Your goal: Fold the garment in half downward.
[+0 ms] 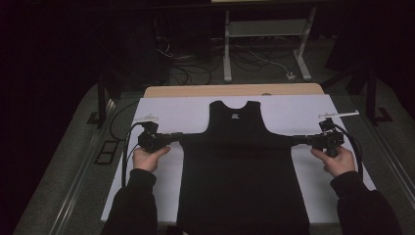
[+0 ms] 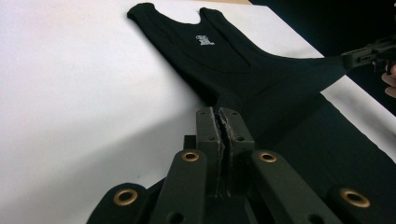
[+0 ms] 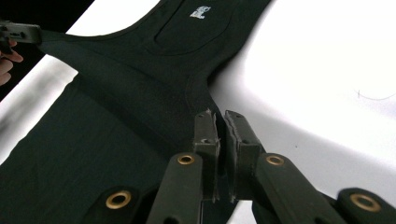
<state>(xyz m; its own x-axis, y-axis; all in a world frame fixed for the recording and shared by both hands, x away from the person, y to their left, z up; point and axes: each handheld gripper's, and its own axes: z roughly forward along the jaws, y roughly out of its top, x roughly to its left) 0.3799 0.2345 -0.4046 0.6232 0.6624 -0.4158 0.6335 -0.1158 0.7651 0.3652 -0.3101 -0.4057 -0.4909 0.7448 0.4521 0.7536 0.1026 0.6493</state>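
Both claws, left claw point(image 1: 177, 136) & right claw point(image 1: 296, 140), clamped on soft black tank top point(image 1: 243, 166), stretched taut.

Top's point(image 1: 242, 166) hem cut off by the high view's bottom edge, chest logo point(image 1: 235, 116) too small to read, pinched cloth hidden between each gripper's jaws, room beyond the table point(image 1: 161, 90) too dark to tell.
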